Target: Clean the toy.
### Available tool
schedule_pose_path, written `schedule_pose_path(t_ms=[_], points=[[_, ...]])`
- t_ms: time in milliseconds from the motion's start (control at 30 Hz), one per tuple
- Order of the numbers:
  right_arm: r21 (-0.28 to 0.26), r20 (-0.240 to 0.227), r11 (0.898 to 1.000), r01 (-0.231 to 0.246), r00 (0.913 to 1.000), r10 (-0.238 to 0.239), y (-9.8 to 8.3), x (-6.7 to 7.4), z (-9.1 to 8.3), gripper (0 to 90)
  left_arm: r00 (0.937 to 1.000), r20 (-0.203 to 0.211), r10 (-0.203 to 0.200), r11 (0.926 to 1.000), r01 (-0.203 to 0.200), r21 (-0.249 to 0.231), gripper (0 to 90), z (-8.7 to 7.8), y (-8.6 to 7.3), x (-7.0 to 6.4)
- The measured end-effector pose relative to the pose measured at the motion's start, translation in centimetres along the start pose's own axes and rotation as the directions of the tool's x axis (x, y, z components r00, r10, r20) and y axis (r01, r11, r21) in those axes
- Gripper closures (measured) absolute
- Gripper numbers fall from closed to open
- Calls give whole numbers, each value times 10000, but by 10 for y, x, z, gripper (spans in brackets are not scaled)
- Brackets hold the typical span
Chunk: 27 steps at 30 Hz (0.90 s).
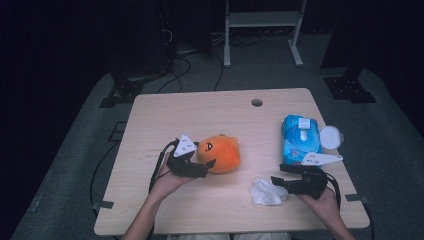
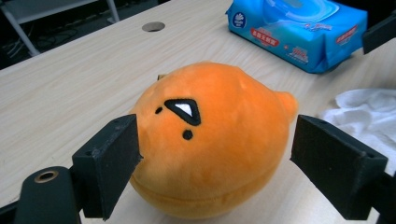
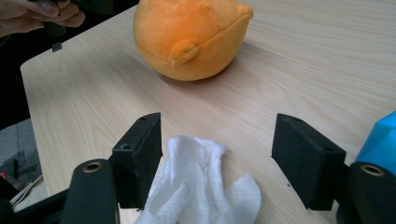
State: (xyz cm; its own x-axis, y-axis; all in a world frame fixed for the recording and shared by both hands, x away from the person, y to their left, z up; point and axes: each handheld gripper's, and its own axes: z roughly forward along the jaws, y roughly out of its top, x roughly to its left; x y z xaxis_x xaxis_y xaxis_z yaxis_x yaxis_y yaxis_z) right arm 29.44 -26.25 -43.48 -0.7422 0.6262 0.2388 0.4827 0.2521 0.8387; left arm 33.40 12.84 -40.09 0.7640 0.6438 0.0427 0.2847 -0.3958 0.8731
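Note:
An orange plush (image 1: 218,153) with a small black face lies near the table's middle. My left gripper (image 1: 205,167) reaches it from the left and is open around it (image 2: 215,144). In the left gripper view one pad (image 2: 114,154) rests against the plush's (image 2: 224,93) side and the other pad stands clear of it. A crumpled white wipe (image 1: 266,192) lies at the front right. My right gripper (image 1: 276,173) is open over it (image 3: 217,140); the wipe (image 3: 196,186) lies on the wood between the jaws, close to the left one.
A blue pack of wet wipes (image 1: 300,140) lies at the table's (image 1: 210,110) right side with a round white lid (image 1: 331,136) beside it. A cable hole (image 1: 257,102) is near the far edge. A white frame (image 1: 262,22) stands on the floor beyond.

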Motion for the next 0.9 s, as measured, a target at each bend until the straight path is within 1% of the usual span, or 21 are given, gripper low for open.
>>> schedule_pose_path(t_ms=[200, 367, 567, 733, 900], points=[[54, -26, 10000, -1, 10000, 1, 0, 1, 2, 320, 9999, -106, -89, 10000, 89, -35, 150, -11, -5, 2], [24, -13, 10000, -43, 10000, 43, 0, 0, 1, 320, 9995, -122, -288, 9995, 287, -90, 149, -17, -13, 3], [40, 6, 10000, -59, 10000, 59, -1, -1, 2, 318, 9988, -199, -457, 9989, 456, -49, 146, -20, -24, 2], [31, 1, 10000, -73, 10000, 73, -1, -1, 1, 318, 9983, -209, -545, 9985, 544, -65, 145, -24, -29, 1], [29, 29, 10000, -64, 10000, 64, -1, -2, 0, 316, 9977, -239, -631, 9980, 632, 34, 135, -26, -33, 1]])
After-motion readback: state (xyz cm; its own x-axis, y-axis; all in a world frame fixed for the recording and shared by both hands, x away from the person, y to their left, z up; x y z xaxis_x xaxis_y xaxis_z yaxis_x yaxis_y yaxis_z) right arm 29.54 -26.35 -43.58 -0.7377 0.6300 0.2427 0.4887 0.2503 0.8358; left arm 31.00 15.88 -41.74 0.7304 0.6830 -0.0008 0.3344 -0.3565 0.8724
